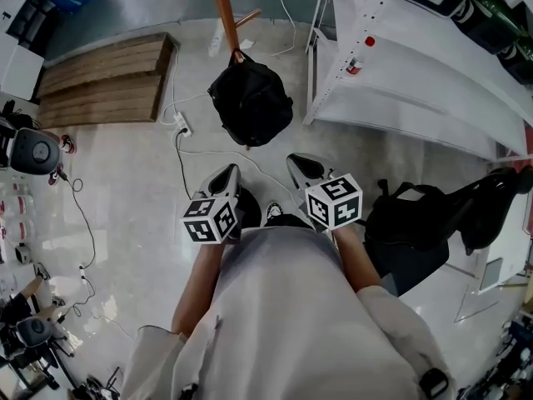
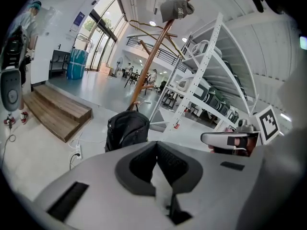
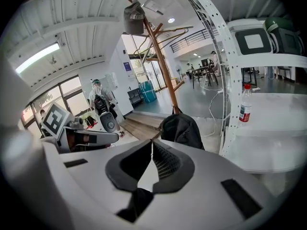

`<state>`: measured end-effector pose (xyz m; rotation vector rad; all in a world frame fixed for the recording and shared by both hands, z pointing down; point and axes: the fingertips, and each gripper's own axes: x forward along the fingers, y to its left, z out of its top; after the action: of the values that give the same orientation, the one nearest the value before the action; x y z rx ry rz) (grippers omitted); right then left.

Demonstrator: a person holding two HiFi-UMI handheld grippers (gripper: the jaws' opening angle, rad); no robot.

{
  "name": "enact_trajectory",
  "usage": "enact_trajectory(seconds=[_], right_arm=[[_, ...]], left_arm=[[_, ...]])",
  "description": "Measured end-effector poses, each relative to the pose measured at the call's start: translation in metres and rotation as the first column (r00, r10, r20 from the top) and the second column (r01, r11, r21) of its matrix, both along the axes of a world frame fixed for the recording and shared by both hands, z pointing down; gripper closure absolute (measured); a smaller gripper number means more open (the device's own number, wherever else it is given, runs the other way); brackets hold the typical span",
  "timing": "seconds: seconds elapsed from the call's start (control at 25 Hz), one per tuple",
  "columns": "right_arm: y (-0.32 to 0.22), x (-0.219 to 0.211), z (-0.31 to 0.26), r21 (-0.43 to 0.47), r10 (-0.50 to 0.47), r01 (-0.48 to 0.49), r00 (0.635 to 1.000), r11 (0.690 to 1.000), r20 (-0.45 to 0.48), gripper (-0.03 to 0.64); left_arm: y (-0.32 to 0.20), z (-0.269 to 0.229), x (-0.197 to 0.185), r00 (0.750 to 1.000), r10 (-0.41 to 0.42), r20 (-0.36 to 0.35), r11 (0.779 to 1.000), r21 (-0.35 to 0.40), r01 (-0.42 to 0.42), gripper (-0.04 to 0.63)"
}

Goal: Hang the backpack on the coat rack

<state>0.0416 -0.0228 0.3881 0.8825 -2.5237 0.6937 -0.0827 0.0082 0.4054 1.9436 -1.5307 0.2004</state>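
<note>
A black backpack [image 1: 250, 102] sits on the floor against the foot of the wooden coat rack [image 1: 223, 7]. It also appears ahead of the jaws in the left gripper view, backpack [image 2: 127, 131], and in the right gripper view, backpack [image 3: 181, 128]. The rack's pole [image 2: 153, 56] rises with bare branch hooks and a grey cap [image 2: 175, 8] on top. My left gripper [image 1: 226, 177] and right gripper [image 1: 304, 169] are side by side, well short of the backpack. Both are shut with nothing between the jaws.
White metal shelving [image 1: 400, 73] stands right of the backpack, with a bottle [image 3: 245, 104] on a shelf. A wooden step platform [image 1: 104, 77] lies at the left. A power strip with cables [image 1: 181, 125] runs across the floor. A second dark bag [image 1: 416, 215] is at my right.
</note>
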Motion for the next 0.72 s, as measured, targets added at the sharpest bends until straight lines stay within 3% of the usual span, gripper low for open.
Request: enact_trajectory(seconds=[0.72], right_arm=[[0.025,0.009,-0.032,0.072,-0.045,0.044,0.999,0.996,0.016,0.606]], left_arm=[[0.019,-0.033,-0.004,0.997,-0.026,0.071,0.994,0.104,0.018,0.589]])
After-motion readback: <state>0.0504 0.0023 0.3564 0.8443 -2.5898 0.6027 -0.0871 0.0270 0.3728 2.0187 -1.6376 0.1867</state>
